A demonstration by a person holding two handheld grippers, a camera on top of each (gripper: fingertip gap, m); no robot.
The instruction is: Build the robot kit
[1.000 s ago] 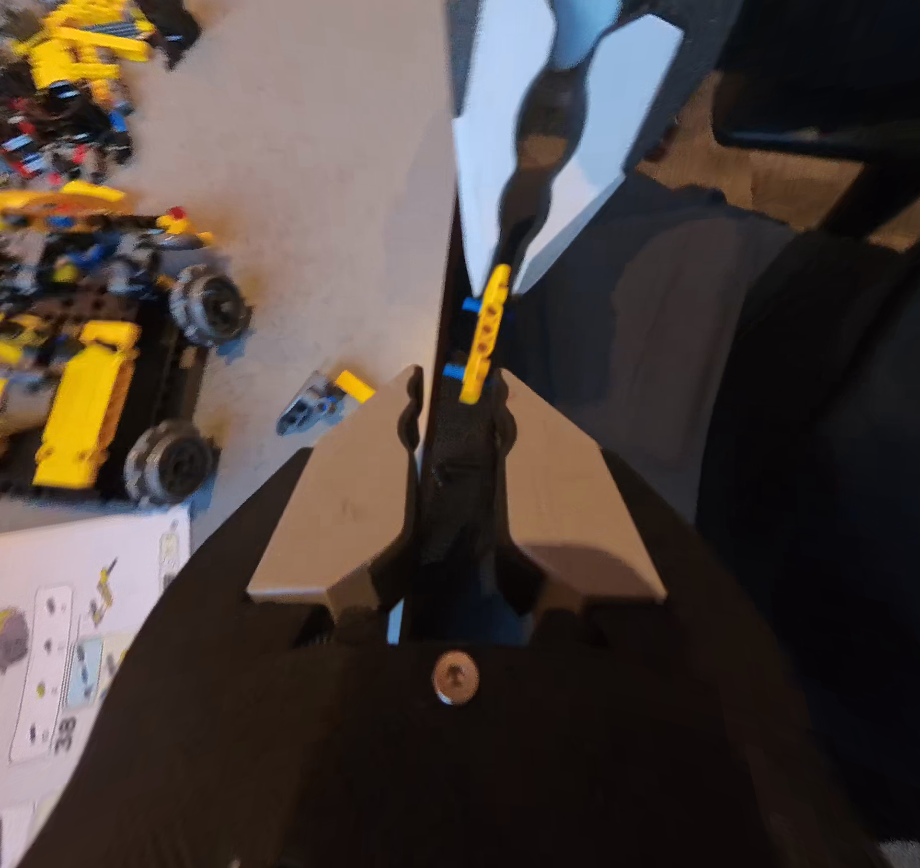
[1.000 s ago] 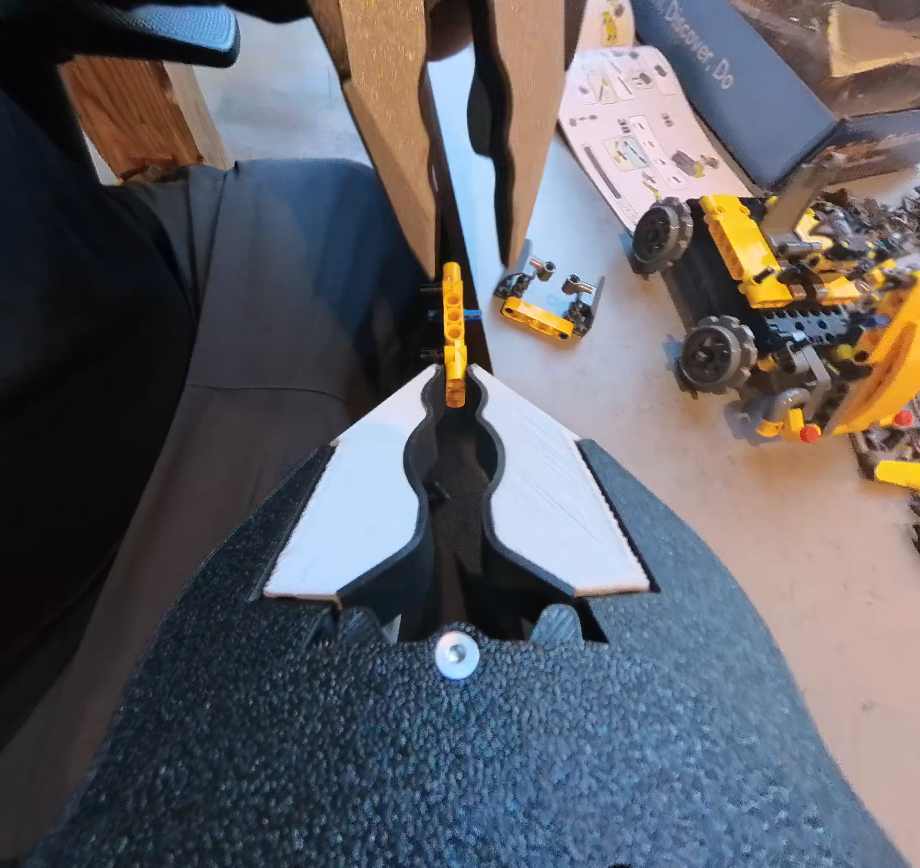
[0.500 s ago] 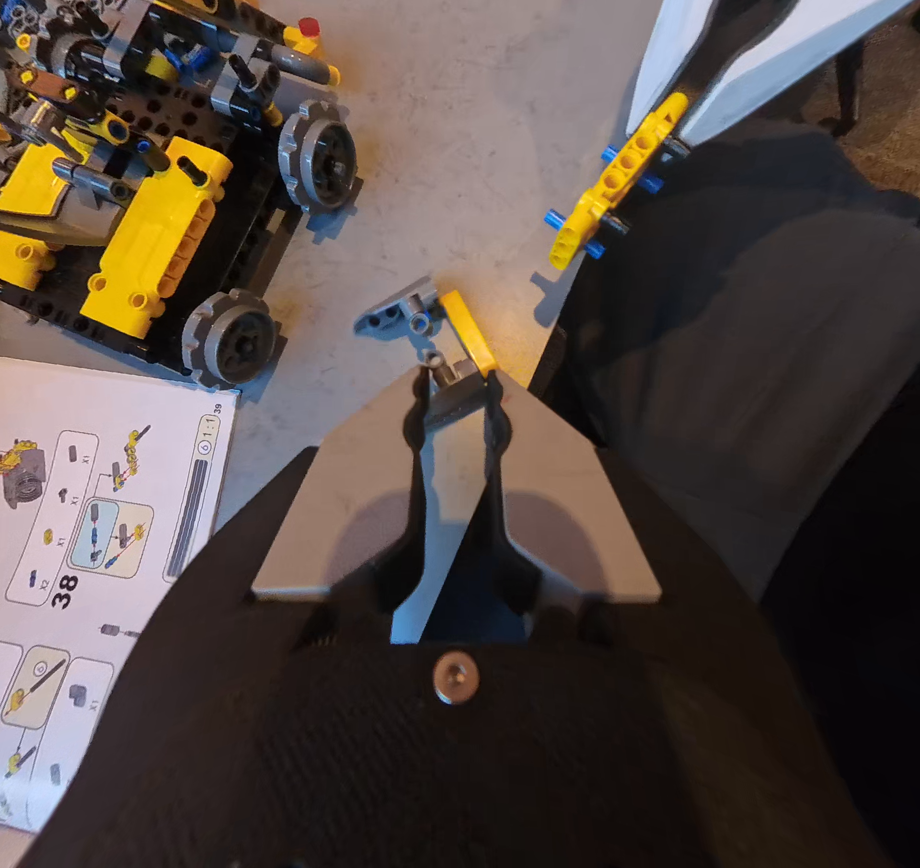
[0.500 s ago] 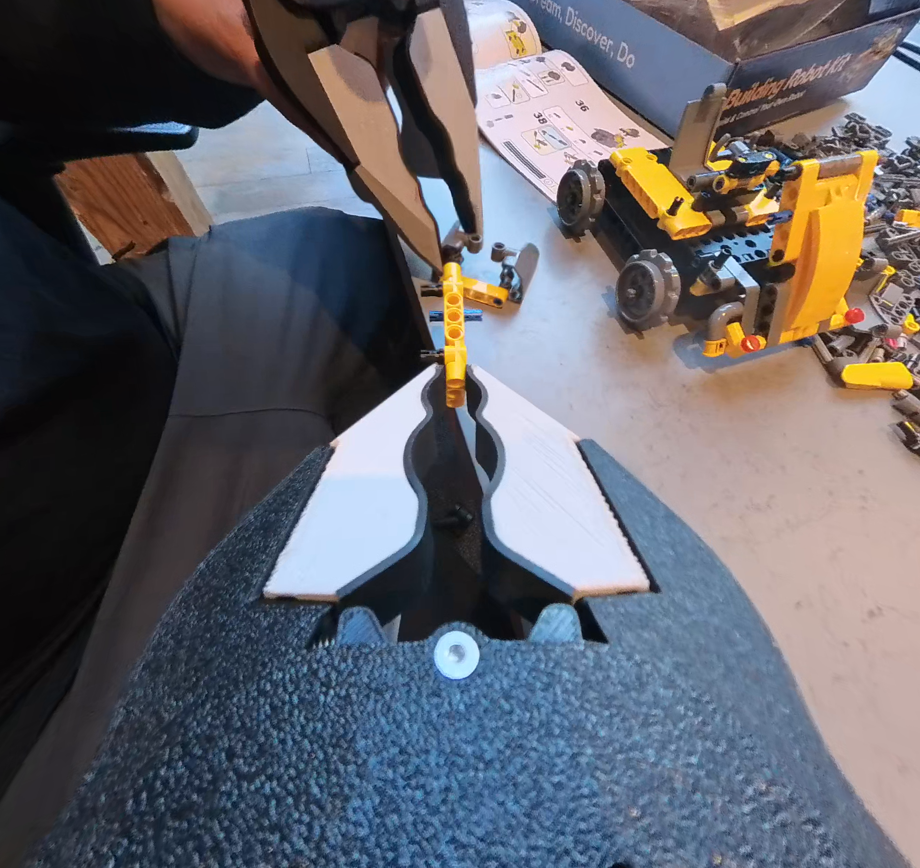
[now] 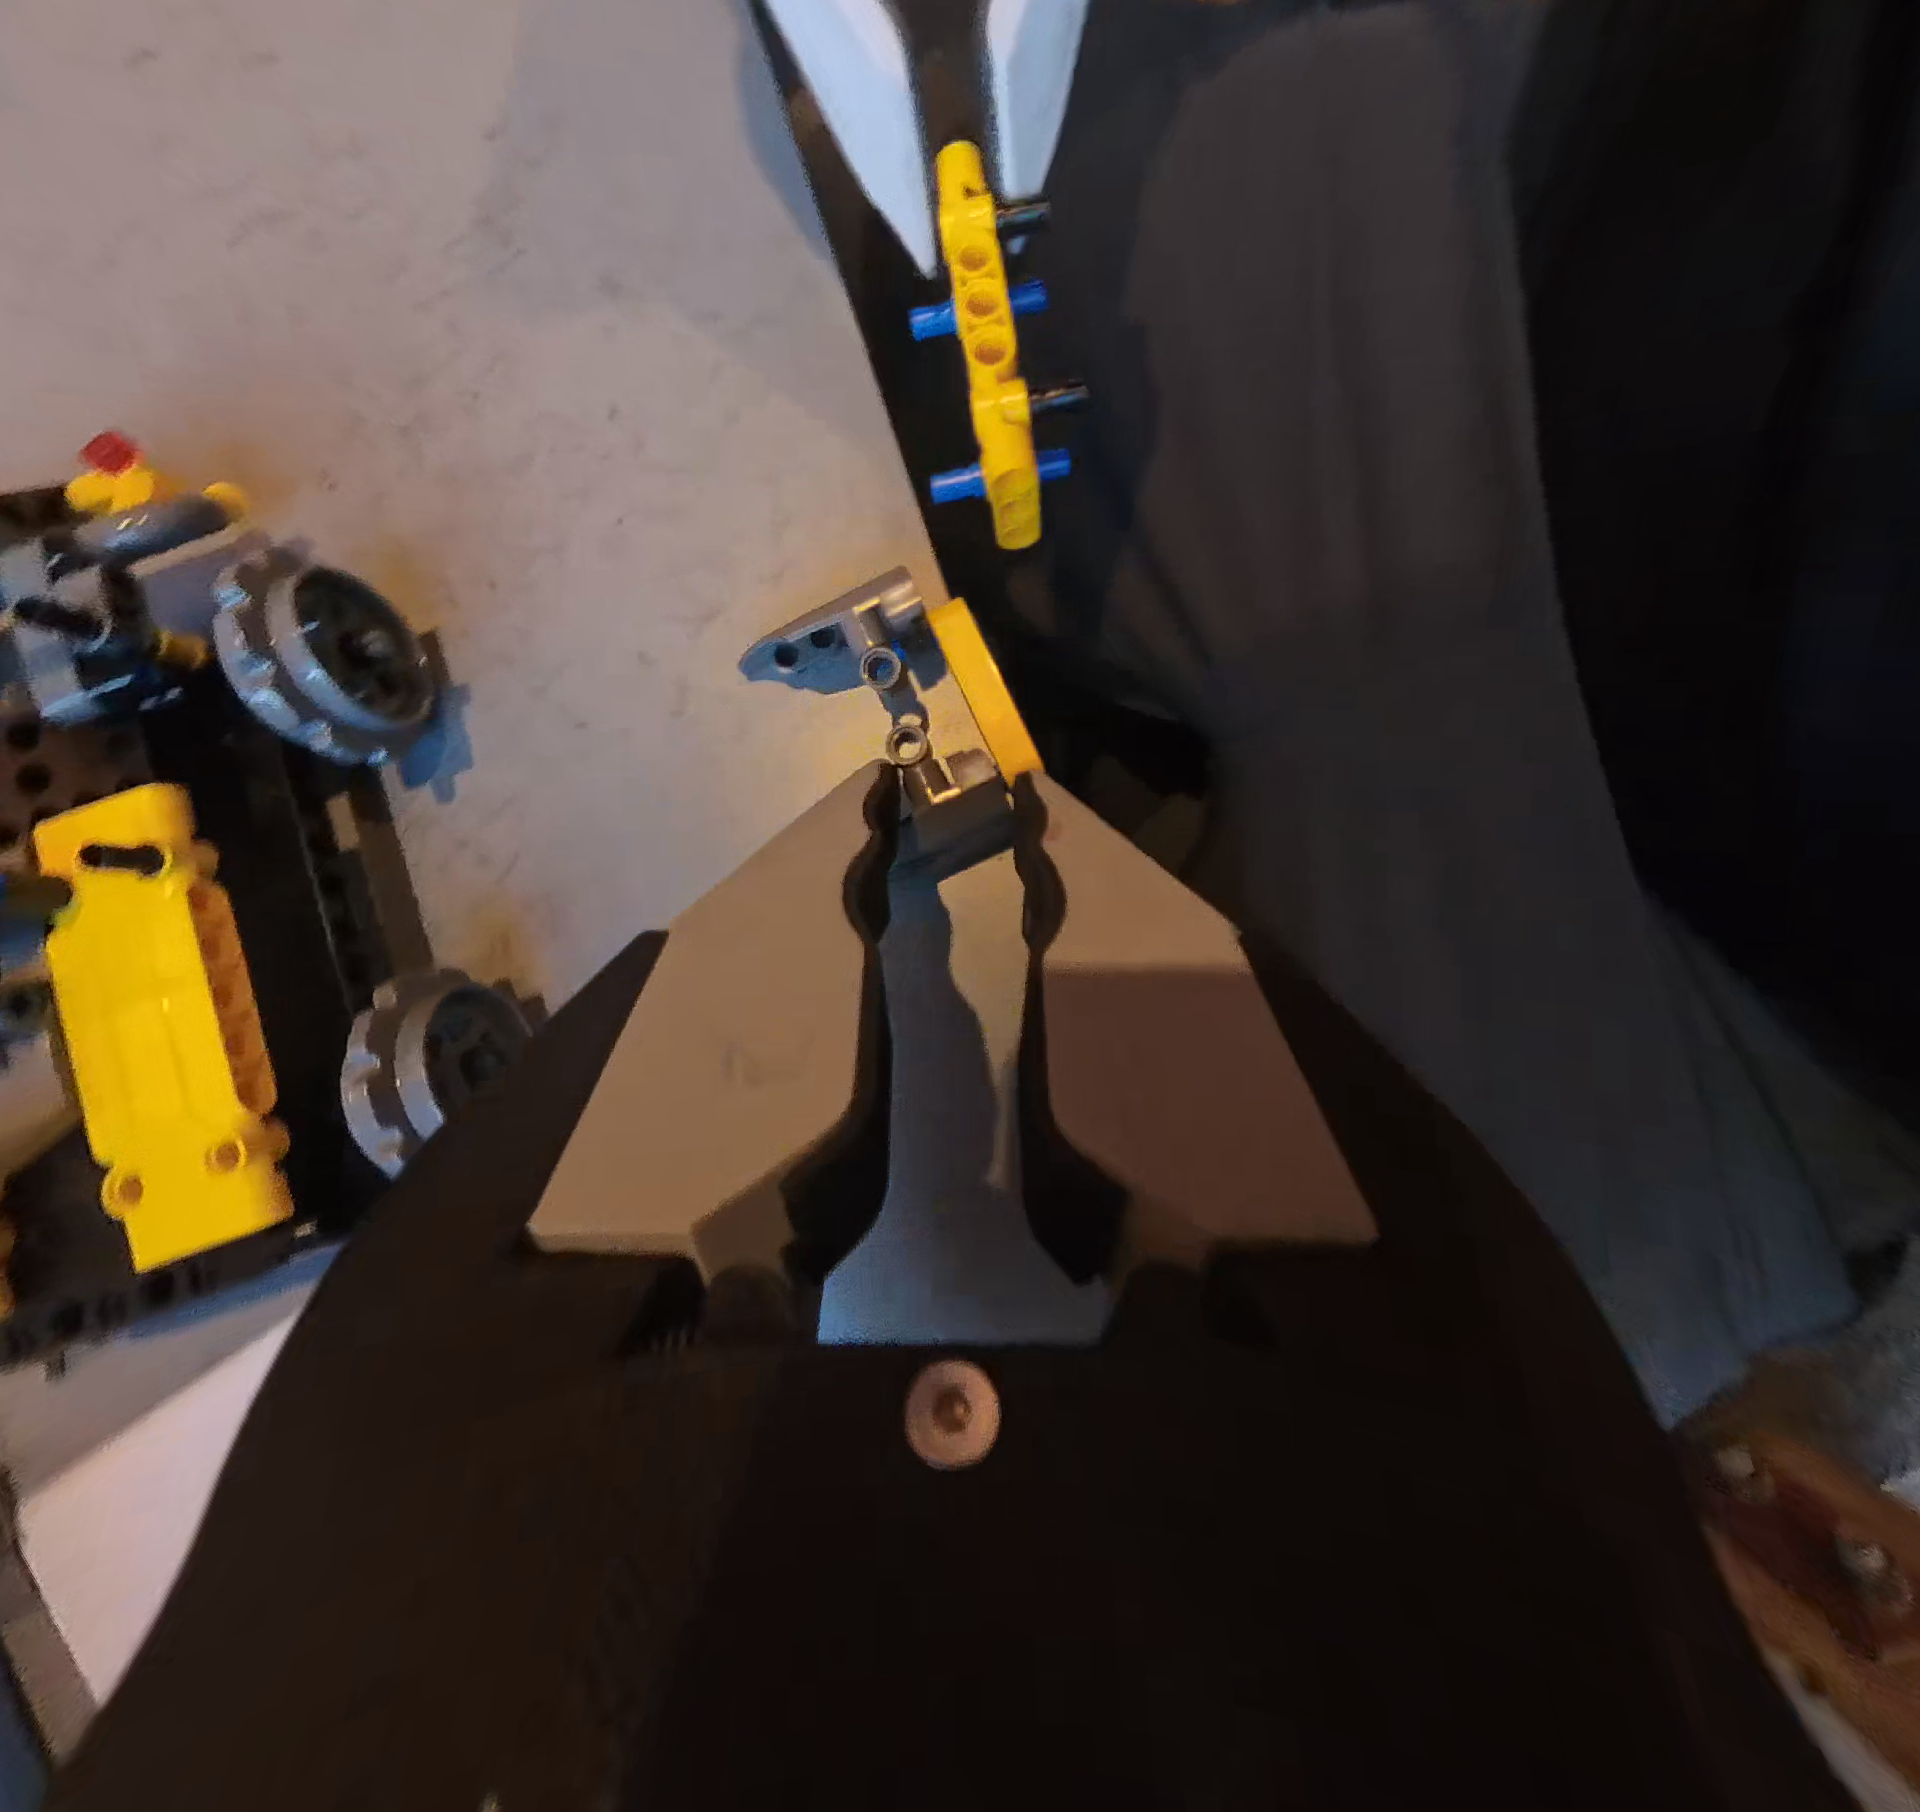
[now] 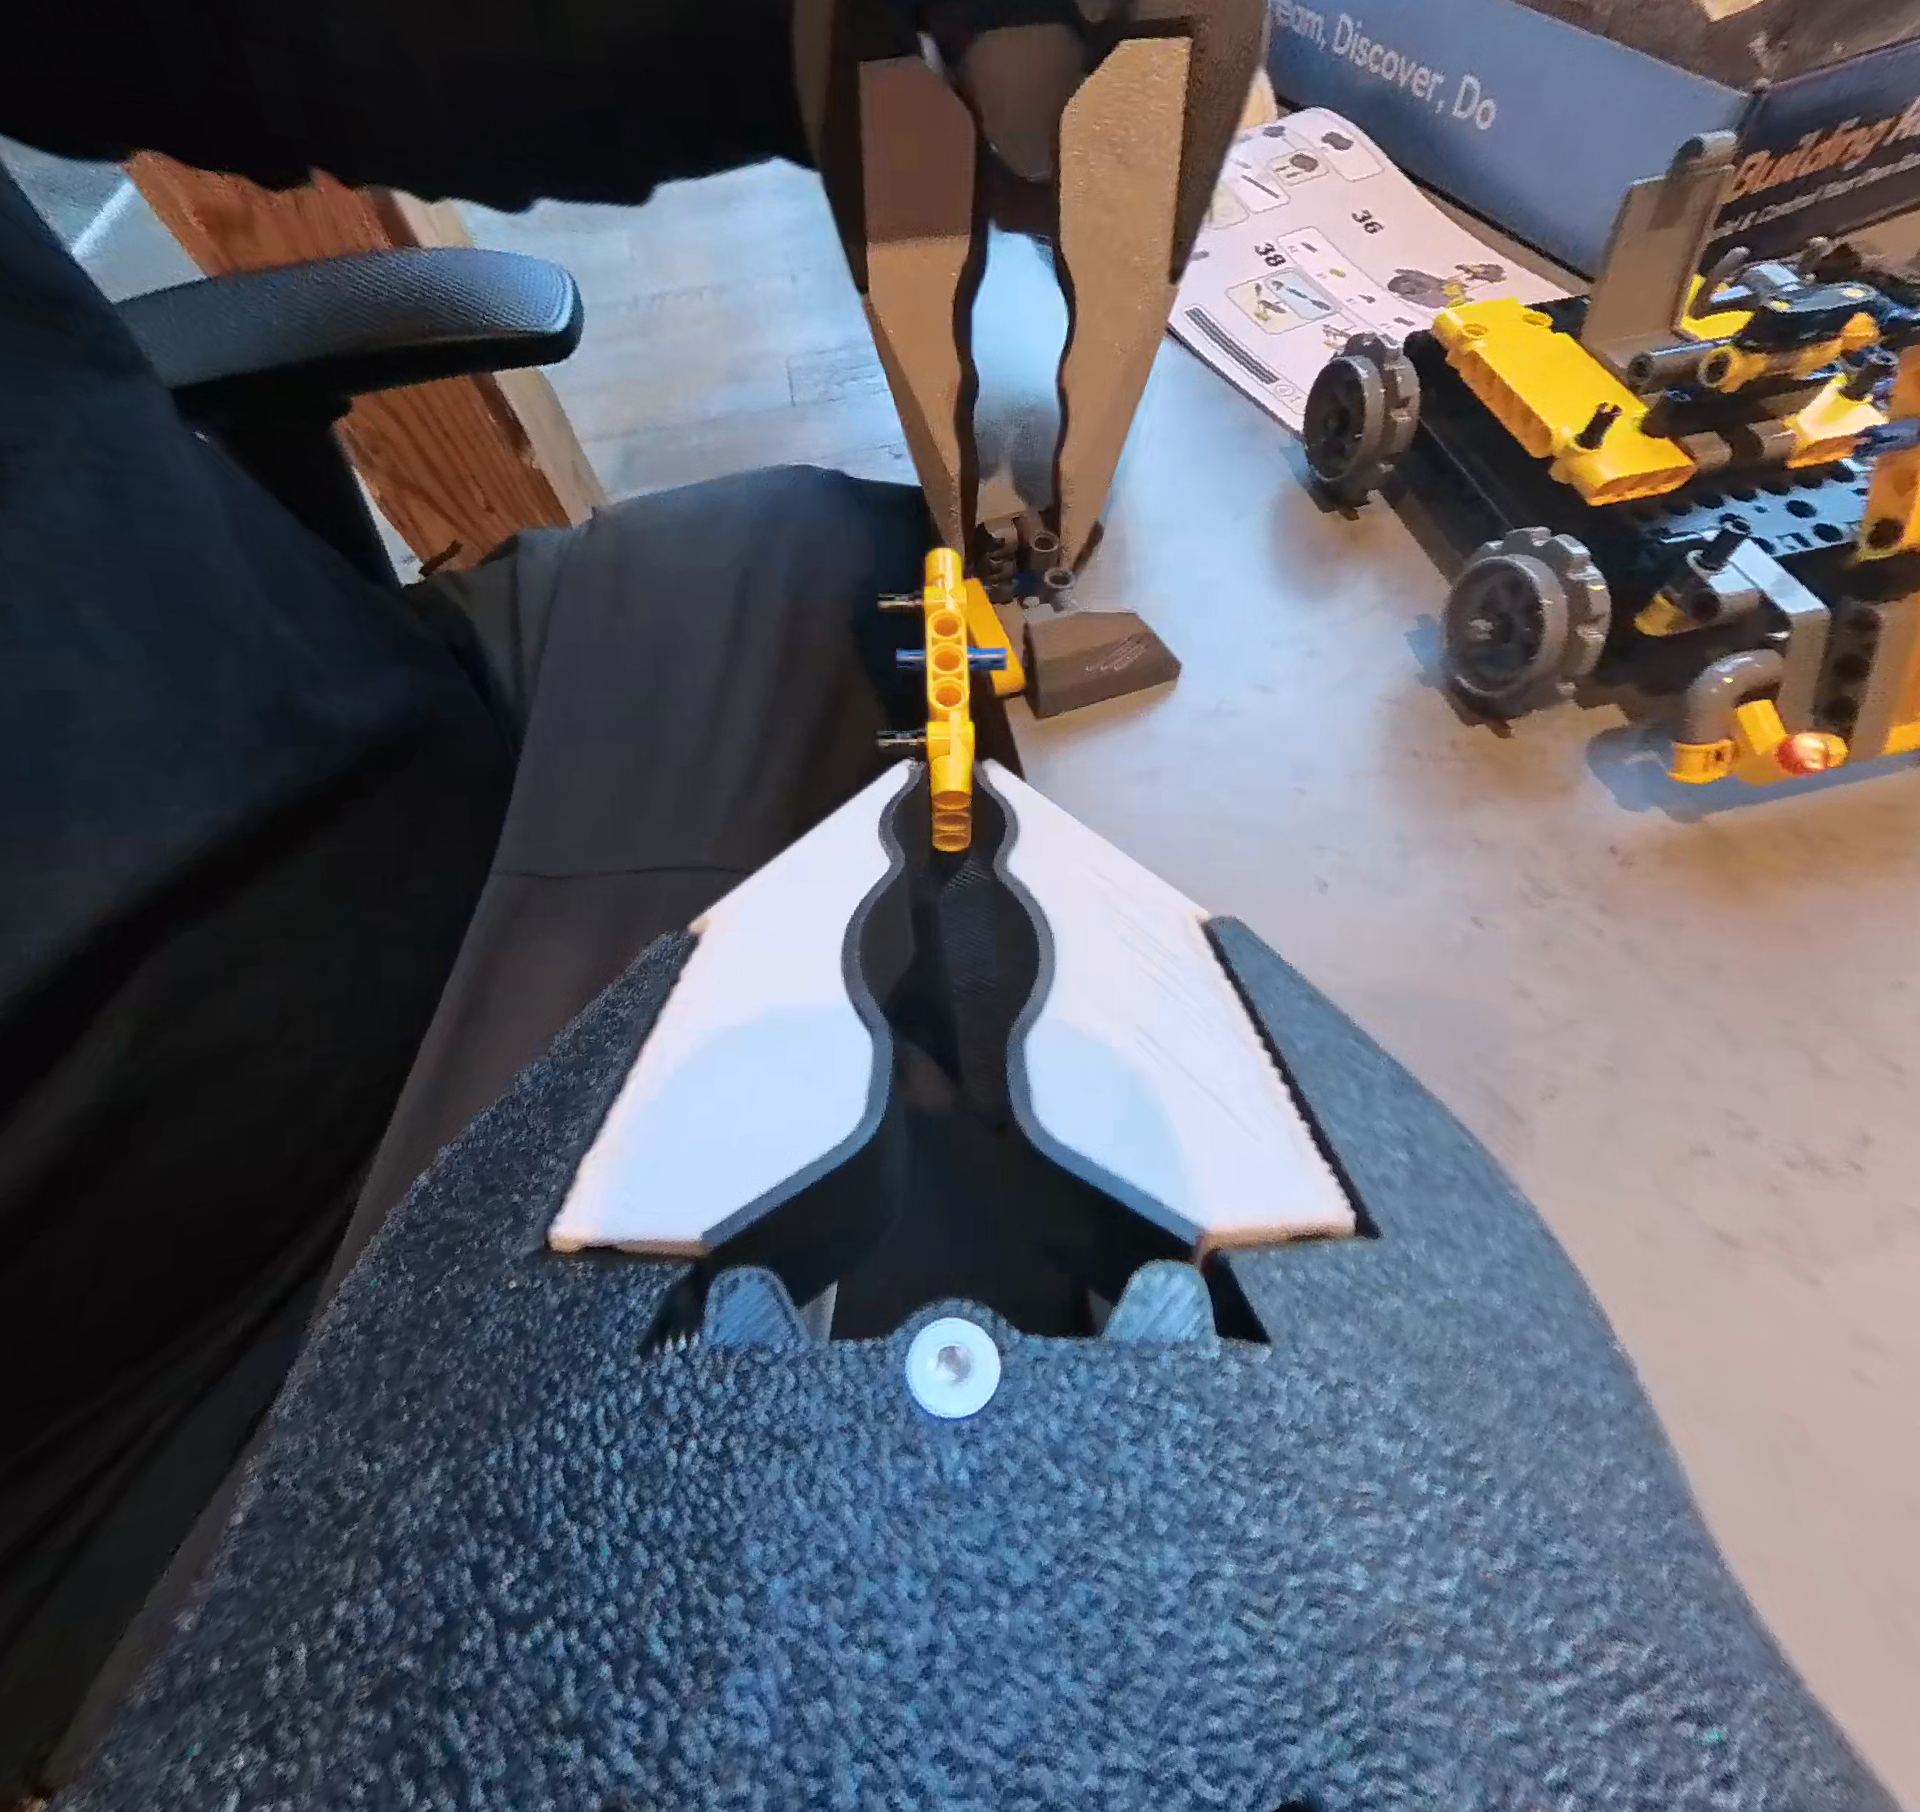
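Note:
My right gripper [image 6: 948, 775], with white fingers, is shut on the end of a yellow beam [image 6: 948, 661] that carries blue and black pins. It holds the beam in the air just off the table edge, over a person's lap. My left gripper [image 5: 951, 796], with grey fingers, is shut on the dark grey end of a small grey-and-yellow assembly [image 5: 831, 645] at the table edge. The beam [image 5: 987, 339] hangs just beyond that assembly, held by the right gripper [image 5: 971, 224]. In the right wrist view the left gripper [image 6: 1023, 536] comes down from above onto the assembly [image 6: 1101, 671].
A yellow-and-black model vehicle with grey toothed wheels [image 5: 156, 1014] [image 6: 1558, 412] stands on the pale table [image 6: 1455, 1035]. An instruction booklet [image 6: 1309, 235] and a blue box [image 6: 1455, 100] lie behind it. Dark trousers [image 6: 675, 671] and a chair armrest [image 6: 364, 318] are off the table edge. The grippers' ends are close to 8 cm from one another.
My left gripper left the yellow beam, moved to the small assembly on the table, closed on it and turned it. My right gripper kept hold of the beam.

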